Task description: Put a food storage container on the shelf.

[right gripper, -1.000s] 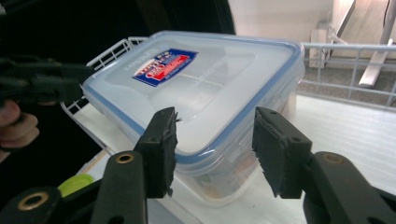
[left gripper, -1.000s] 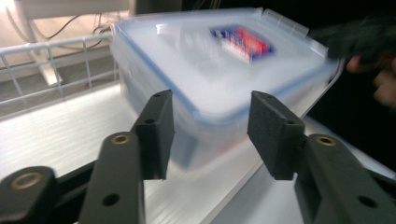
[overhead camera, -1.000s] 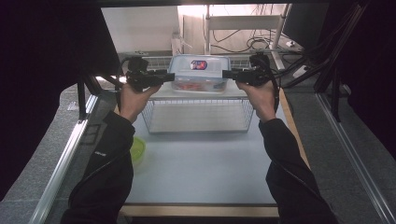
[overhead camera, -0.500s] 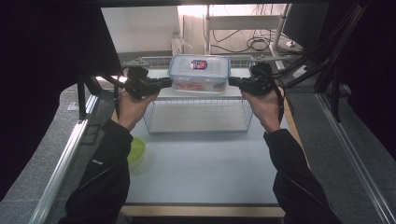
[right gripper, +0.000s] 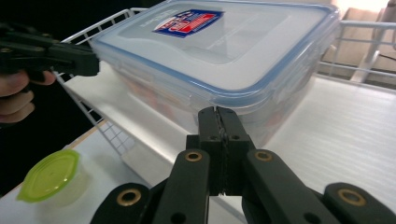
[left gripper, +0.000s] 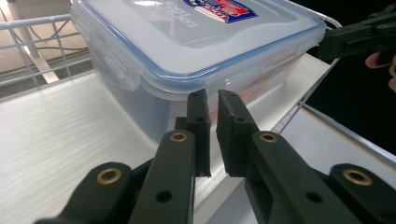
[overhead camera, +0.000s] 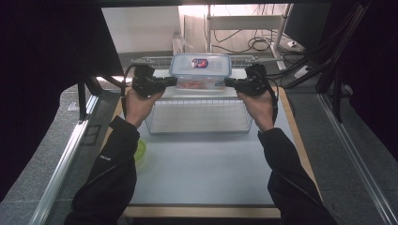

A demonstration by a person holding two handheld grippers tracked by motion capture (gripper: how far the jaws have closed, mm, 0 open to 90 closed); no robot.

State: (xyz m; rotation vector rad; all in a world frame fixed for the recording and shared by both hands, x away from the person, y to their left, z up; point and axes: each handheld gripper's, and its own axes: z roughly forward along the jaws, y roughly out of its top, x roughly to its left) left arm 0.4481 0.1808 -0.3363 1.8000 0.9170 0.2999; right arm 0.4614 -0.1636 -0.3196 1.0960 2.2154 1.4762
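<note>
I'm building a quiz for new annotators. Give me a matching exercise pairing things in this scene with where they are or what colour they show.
Things:
1. food container
2. wire rack
3. small tub
4. left claw

Descriptions:
A. green lid, on the table by the person's left sleeve
B. blue-rimmed clear lid with a red and blue label
C. white, with a shelf under the container
D. black, jaws nearly shut, at the container's end

Pairs: 1-B, 2-C, 3-A, 4-D

Dim, dark-edged frames; rear glare, blurred foregrounds

One lidded box (overhead camera: 200, 70), one wire rack (overhead camera: 197, 115), one green-lidded cup (right gripper: 51, 179).
</note>
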